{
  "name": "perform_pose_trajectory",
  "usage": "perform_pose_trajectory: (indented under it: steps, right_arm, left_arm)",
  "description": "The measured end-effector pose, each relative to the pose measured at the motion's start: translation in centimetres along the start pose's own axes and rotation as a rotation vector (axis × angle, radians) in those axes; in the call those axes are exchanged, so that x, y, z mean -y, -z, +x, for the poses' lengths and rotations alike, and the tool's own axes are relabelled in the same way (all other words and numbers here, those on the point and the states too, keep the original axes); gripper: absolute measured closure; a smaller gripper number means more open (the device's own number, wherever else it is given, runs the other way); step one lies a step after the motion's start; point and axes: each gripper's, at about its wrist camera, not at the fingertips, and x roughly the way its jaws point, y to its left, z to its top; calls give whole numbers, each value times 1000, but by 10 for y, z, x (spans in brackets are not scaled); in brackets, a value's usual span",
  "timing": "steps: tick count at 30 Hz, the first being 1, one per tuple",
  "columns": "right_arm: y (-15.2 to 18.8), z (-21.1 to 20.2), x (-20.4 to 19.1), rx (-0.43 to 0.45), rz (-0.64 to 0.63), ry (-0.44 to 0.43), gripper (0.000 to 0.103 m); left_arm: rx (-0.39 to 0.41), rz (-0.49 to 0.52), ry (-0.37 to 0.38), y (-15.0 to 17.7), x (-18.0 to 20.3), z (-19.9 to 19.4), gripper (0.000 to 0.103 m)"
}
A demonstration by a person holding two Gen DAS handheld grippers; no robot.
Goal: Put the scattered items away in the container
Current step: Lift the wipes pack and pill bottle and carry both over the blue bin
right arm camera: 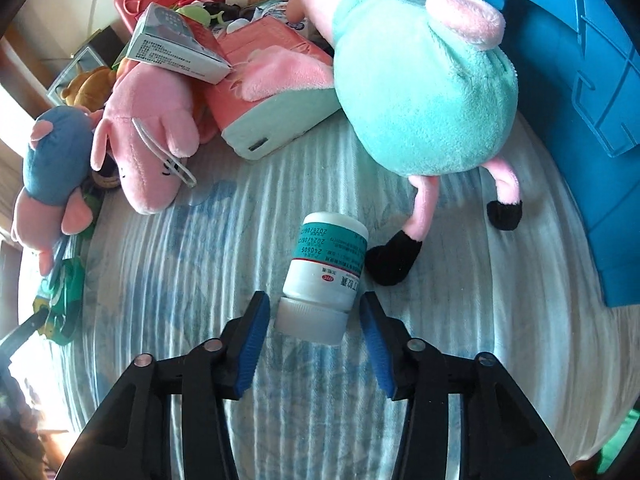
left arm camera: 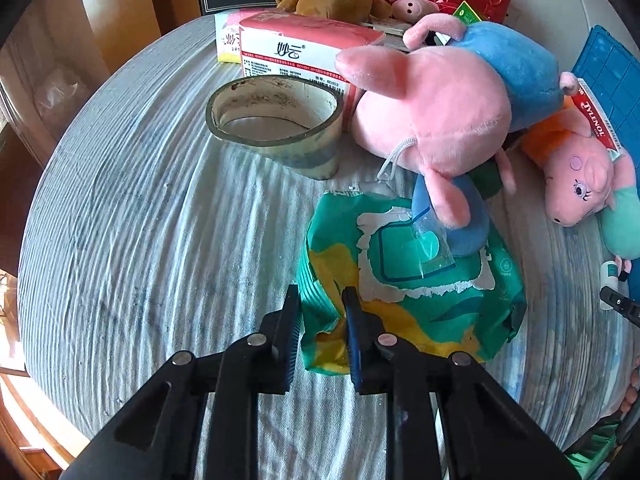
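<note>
bottle (right arm camera: 324, 276) between open right gripper (right arm camera: 316, 320) pads

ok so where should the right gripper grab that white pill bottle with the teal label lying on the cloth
Across the ribbed white cap or the body just past it, coming from the cap end. The white pill bottle with the teal label lies on its side, cap toward the right gripper, whose fingers already flank the cap, so squeezing across its round width suits.
</note>
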Motion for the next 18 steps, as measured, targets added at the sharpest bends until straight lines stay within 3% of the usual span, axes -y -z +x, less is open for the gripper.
perform_pose_trajectory:
  steps: [3,9,18]
  right_arm:
    - [0,-3,-10,0,-47,15,68]
    - [-5,-28,-46,42,-143,-80,69]
    - [-4,-70,-103,134,-274,-198,69]
  left_arm:
    - [55,7,-34,-2,3,-23,84]
    - [168,16,-77,-22,8,-76,85]
    - [324,17,-73,-42,33,-142,85]
